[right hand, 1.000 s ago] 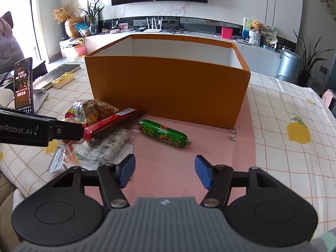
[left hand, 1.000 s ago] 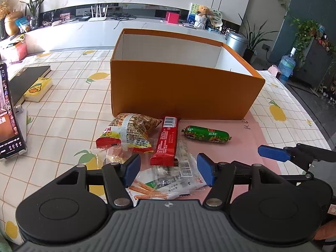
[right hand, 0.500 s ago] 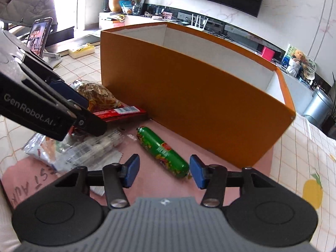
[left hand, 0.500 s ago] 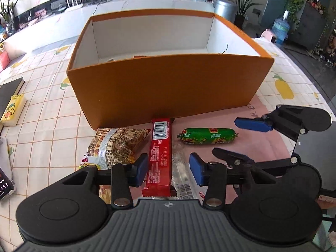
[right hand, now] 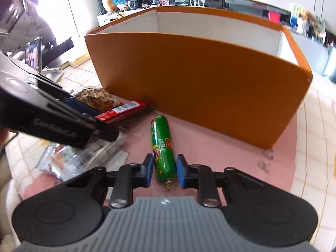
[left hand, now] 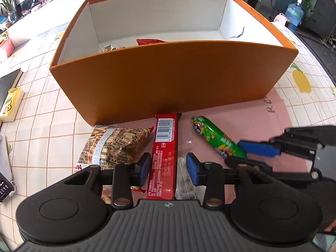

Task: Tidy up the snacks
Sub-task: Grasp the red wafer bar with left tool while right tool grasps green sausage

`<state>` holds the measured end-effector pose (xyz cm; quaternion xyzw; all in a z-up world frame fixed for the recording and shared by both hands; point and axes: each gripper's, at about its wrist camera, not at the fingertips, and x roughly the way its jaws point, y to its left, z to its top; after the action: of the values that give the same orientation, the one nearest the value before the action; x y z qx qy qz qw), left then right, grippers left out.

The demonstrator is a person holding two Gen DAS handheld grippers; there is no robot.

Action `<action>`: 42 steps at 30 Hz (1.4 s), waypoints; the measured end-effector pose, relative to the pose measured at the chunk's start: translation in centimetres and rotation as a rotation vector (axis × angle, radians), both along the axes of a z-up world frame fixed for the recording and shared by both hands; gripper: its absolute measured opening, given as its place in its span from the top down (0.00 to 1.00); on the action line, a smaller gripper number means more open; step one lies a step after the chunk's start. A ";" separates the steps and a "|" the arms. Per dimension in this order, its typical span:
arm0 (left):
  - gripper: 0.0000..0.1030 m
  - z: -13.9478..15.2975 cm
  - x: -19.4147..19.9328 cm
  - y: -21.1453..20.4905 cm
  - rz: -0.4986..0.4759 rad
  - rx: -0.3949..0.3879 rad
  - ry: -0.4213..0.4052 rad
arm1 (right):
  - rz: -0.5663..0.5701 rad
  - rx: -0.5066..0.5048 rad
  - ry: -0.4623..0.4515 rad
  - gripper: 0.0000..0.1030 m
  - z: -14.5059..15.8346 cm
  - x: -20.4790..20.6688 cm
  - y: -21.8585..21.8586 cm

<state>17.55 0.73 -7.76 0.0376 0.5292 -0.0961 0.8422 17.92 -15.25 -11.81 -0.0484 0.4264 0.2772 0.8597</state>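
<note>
An orange box [left hand: 168,77] stands on the table, with a few snacks inside near its front wall. In front of it lie a noodle snack bag [left hand: 113,145], a red bar [left hand: 163,153], a green sausage [left hand: 216,137] and clear packets [right hand: 84,157]. My left gripper [left hand: 168,169] is open with its fingers on either side of the red bar's near half. My right gripper [right hand: 164,173] is open, its blue pads close on either side of the green sausage [right hand: 162,147], with small gaps.
A pink mat [right hand: 210,157] lies under the snacks and box on a lemon-print tablecloth [left hand: 42,126]. A yellow pack [left hand: 10,103] and a dark book lie at the left. A phone on a stand [right hand: 33,52] is at the far left.
Both grippers moved forward and down and narrowed. The left one now straddles the red bar; the right one now straddles the green sausage.
</note>
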 end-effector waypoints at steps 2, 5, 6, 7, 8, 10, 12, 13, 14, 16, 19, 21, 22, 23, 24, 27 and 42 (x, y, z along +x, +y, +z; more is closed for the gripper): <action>0.58 0.1 0.4 -0.2 -0.004 -0.002 0.008 | -0.004 0.023 -0.007 0.79 0.1 -0.3 -0.1; 0.58 -0.1 1.1 -0.5 -0.004 0.021 0.015 | 0.000 0.023 -0.047 0.70 0.1 0.0 0.6; 0.58 -0.2 1.3 -0.6 -0.007 0.030 0.017 | 0.006 0.024 -0.053 0.69 0.1 0.2 1.0; 0.58 -0.3 1.4 -0.7 -0.008 0.033 0.018 | 0.013 0.021 -0.056 0.70 0.0 0.6 1.1; 0.58 -0.3 1.7 -0.8 -0.009 0.032 0.023 | 0.020 0.023 -0.055 0.70 0.0 0.7 1.2; 0.58 -0.5 2.0 -0.8 -0.007 0.026 0.030 | 0.025 0.030 -0.048 0.70 -0.3 1.0 1.4; 0.58 -0.6 2.3 -0.7 -0.001 0.021 0.036 | 0.028 0.035 -0.043 0.70 -0.4 1.1 1.5; 0.58 -0.7 2.5 -0.7 0.002 0.020 0.038 | 0.029 0.036 -0.041 0.70 -0.5 1.1 1.5; 0.58 -0.8 2.6 -0.7 0.005 0.020 0.040 | 0.029 0.037 -0.039 0.70 -0.6 1.2 1.5; 0.58 -0.9 2.9 -0.8 0.010 0.024 0.047 | 0.031 0.037 -0.038 0.71 -0.6 1.3 1.6; 0.58 -1.2 3.4 -0.8 0.023 0.041 0.066 | 0.035 0.047 -0.027 0.79 -0.7 1.6 2.0; 0.58 -1.5 3.5 -1.0 0.024 0.051 0.073 | 0.034 0.049 -0.023 0.80 -0.6 1.5 1.9; 0.59 -1.5 3.6 -1.1 0.017 0.061 0.072 | 0.032 0.047 -0.023 0.80 -0.6 1.5 1.9; 0.64 -1.5 3.6 -1.3 0.010 0.064 0.070 | 0.030 0.046 -0.022 0.80 -0.5 1.5 1.8; 0.69 -1.6 3.6 -1.3 0.007 0.058 0.073 | 0.027 0.044 -0.020 0.81 -0.4 1.4 1.7; 0.74 -1.7 3.7 -1.4 0.012 0.045 0.073 | 0.012 0.036 -0.013 0.81 -0.4 1.5 1.4; 0.74 2.6 -2.4 0.1 0.089 -0.129 -0.111 | -0.149 0.018 0.002 0.81 1.0 -0.8 -1.2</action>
<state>15.19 0.84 -5.13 -0.0351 0.4755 -0.0904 0.8744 17.10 -16.44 -10.82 -0.0087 0.4271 0.2164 0.8779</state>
